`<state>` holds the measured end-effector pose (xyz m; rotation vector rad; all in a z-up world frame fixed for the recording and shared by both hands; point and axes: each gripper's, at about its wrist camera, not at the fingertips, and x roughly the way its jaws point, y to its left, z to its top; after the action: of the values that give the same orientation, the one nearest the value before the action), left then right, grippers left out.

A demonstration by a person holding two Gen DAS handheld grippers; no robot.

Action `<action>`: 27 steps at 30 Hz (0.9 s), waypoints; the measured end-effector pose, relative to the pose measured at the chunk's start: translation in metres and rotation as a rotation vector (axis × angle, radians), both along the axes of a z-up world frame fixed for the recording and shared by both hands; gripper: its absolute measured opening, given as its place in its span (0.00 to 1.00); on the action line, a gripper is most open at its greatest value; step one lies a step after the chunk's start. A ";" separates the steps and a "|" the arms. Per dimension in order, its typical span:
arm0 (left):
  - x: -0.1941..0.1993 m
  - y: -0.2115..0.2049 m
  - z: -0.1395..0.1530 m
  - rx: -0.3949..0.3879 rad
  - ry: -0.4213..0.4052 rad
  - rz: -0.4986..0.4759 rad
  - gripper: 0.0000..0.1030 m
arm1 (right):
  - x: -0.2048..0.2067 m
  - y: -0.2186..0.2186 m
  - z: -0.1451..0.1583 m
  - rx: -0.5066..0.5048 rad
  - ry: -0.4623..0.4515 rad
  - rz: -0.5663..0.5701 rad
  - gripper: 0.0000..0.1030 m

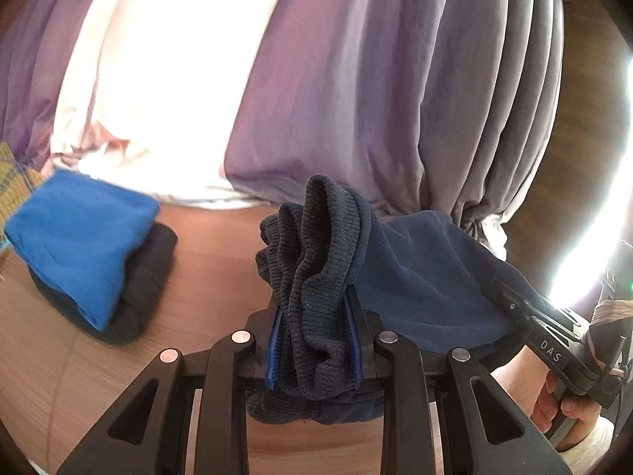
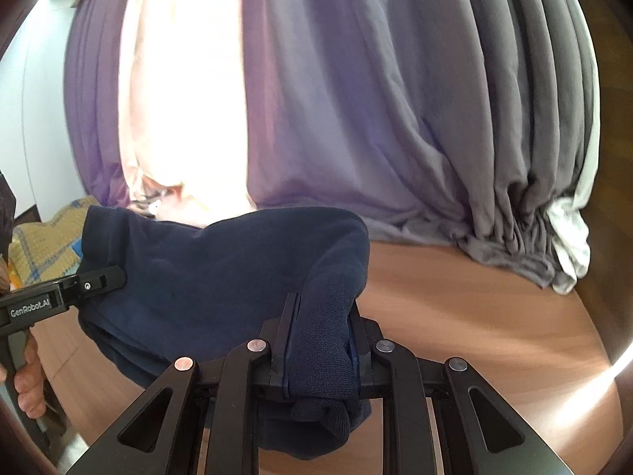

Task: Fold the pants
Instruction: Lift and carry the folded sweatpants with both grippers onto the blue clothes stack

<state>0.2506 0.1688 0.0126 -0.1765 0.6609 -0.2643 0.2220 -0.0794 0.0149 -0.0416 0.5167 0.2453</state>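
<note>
The dark navy pants hang stretched between both grippers above the wooden table. My left gripper is shut on a bunched ribbed cuff or waistband of the pants. My right gripper is shut on another bunched ribbed end of the pants. The right gripper also shows at the right of the left wrist view, its tip against the fabric. The left gripper shows at the left of the right wrist view. Cloth hides the fingertips.
A folded bright blue garment lies on a folded dark garment at the table's left. Purple-grey curtains hang behind, with a bright window. A yellow checked cloth lies far left. Bare wood table lies to the right.
</note>
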 end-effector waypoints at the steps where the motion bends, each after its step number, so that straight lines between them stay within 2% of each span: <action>1: -0.001 0.008 0.005 -0.002 -0.014 0.004 0.26 | -0.001 0.005 0.004 0.001 -0.011 0.004 0.20; 9: 0.004 0.069 0.028 -0.009 -0.060 0.005 0.26 | -0.002 0.057 0.025 0.007 -0.070 0.021 0.20; 13: 0.013 0.105 0.037 0.000 -0.064 -0.005 0.26 | 0.003 0.099 0.032 0.023 -0.080 0.012 0.20; 27: 0.066 0.241 0.061 0.072 -0.079 -0.062 0.26 | 0.035 0.239 0.035 0.050 -0.100 -0.004 0.20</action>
<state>0.3167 0.4094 0.0740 -0.0765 0.5972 -0.3052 0.2575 0.1600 0.0494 -0.0044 0.4112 0.2504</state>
